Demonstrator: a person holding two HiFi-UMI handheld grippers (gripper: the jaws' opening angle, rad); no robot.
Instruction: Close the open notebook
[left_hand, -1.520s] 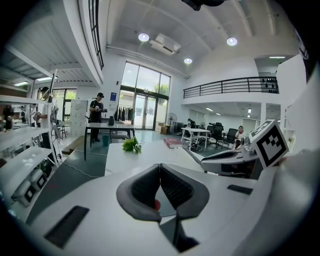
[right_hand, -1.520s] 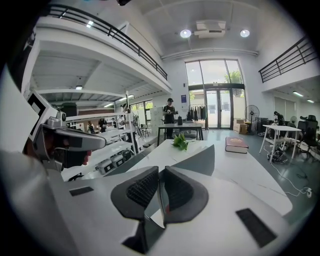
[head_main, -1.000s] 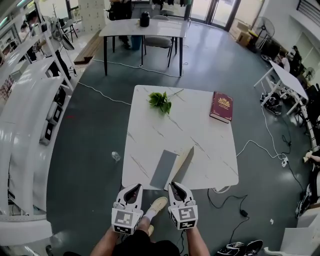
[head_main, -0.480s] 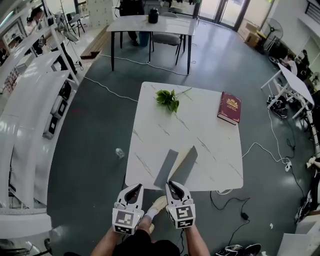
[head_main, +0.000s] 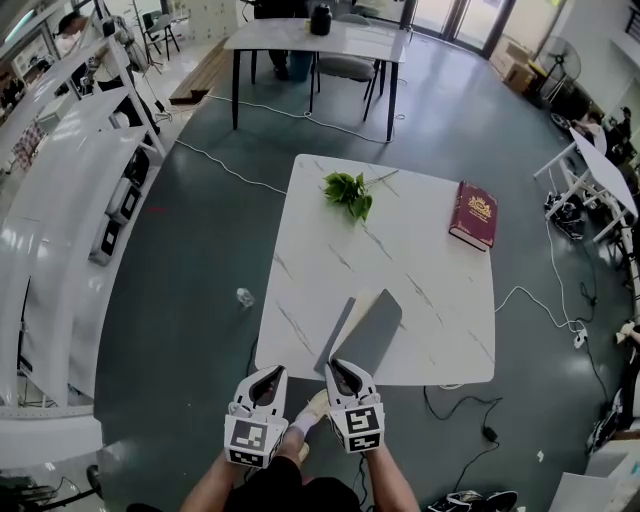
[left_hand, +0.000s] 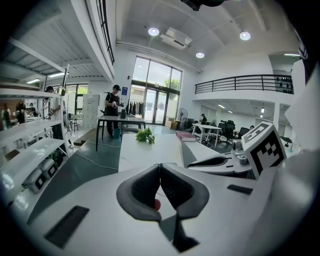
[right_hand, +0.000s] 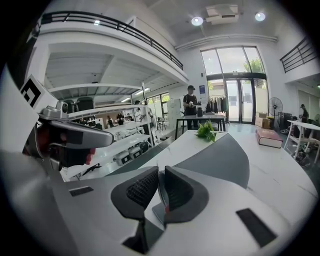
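notebook (head_main: 368, 330) cover swung across since a second ago, nearly shut; right gripper (head_main: 341, 368) pinching notebook's cover edge; left gripper (head_main: 267, 377) pressed together, empty.

On the table (head_main: 425, 285) the notebook (head_main: 366, 330) lies at the near edge, leafy sprig (head_main: 350, 192) behind it, book (head_main: 474, 214) far right.

Bright, even light comes from tall glass windows (left_hand: 156, 82) and round recessed ceiling lamps (left_hand: 154, 31). The white marble-veined tabletop (head_main: 400, 255) carries only faint shadows. Both gripper views curve strongly, with black vignetted corners and soft foregrounds.
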